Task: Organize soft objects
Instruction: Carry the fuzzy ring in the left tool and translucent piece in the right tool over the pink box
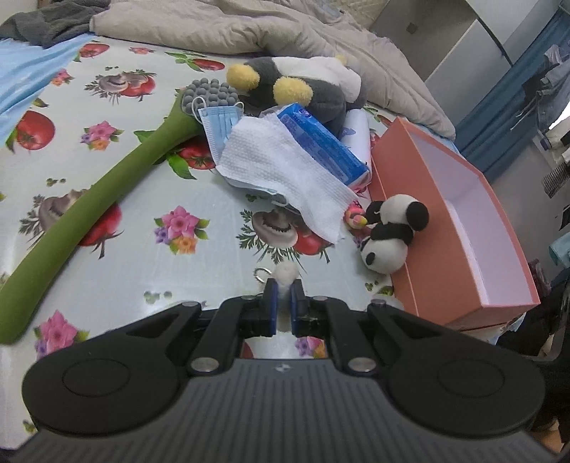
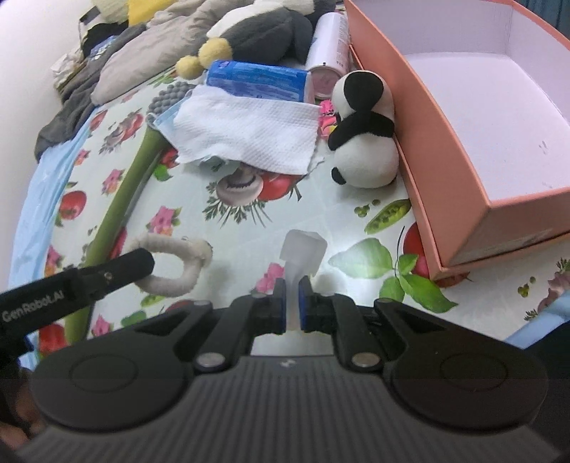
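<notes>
Two grippers are clamped. Left gripper pinches a fuzzy white ring; right gripper pinches a translucent piece beside the pink box.

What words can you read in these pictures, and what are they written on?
"GenRobot.AI": white letters on the left gripper's black arm.
Blue packet: printing too blurred to read.
White and pink bottle: label too small to read.
Nothing else has words.

A lived-in home bedroom. A rumpled beige quilted duvet lies behind the glossy fruit-and-flower-printed oilcloth. Clothes hang beyond the duvet.
</notes>
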### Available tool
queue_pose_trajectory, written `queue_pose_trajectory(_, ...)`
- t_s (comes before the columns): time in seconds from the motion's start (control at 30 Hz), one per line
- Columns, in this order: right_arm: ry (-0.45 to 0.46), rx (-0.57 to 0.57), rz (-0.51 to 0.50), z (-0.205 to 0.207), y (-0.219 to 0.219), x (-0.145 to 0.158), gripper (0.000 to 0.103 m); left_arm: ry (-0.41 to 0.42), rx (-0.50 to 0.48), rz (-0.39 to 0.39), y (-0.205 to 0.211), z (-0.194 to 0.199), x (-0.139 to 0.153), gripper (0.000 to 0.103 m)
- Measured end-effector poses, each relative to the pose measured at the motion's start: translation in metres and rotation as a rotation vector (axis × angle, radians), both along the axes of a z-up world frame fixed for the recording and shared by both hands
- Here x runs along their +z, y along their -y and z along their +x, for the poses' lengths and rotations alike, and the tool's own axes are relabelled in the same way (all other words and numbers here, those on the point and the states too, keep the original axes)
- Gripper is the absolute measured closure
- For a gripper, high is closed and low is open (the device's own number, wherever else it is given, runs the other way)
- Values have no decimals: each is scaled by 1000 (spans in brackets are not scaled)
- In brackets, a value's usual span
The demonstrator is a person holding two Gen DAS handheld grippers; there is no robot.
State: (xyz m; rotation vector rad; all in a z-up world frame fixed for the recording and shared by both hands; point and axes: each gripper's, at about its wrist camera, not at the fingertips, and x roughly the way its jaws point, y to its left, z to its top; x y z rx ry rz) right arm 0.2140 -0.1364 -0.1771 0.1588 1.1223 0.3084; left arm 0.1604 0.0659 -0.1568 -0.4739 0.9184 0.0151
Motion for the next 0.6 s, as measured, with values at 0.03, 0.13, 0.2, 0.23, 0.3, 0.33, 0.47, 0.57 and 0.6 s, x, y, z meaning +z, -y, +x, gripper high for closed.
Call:
queue_pose_trajectory(0.03, 4, 7, -1, -2, 1, 2, 93, 4, 3, 2, 1, -4, 2, 95)
queue_pose_trajectory(0.13, 23, 31, 6, -7, 2, 10, 93, 20, 9, 4, 5, -14, 11, 95)
queue_pose_trajectory(0.2, 43, 43, 16, -9, 3, 18, 93, 39, 11, 6, 7, -18, 20, 95)
queue_pose_trajectory(0.23, 55, 48, 21, -9, 4, 23, 93, 49, 12, 8, 9, -18, 24, 95)
queue_pose_trajectory(0.3, 85, 66, 25, -10, 3, 33, 93, 72, 11, 15, 11, -18, 35, 95)
queue_pose_trajectory(0.33, 98, 74, 22, -10, 3, 38, 93, 83, 11, 16, 12, -18, 40, 95)
queue_pose_trajectory(0.47, 123, 86, 32, -6, 2, 55, 93, 118, 6, 6, 13, -13, 59, 95)
queue_pose_trajectory(0.57, 152, 92, 37, -1, 1, 69, 93, 150, 1, 9, 12, -8, 75, 95)
queue_pose_trajectory(0.6, 162, 94, 42, 0, 1, 73, 93, 161, -2, 8, 11, -6, 81, 95)
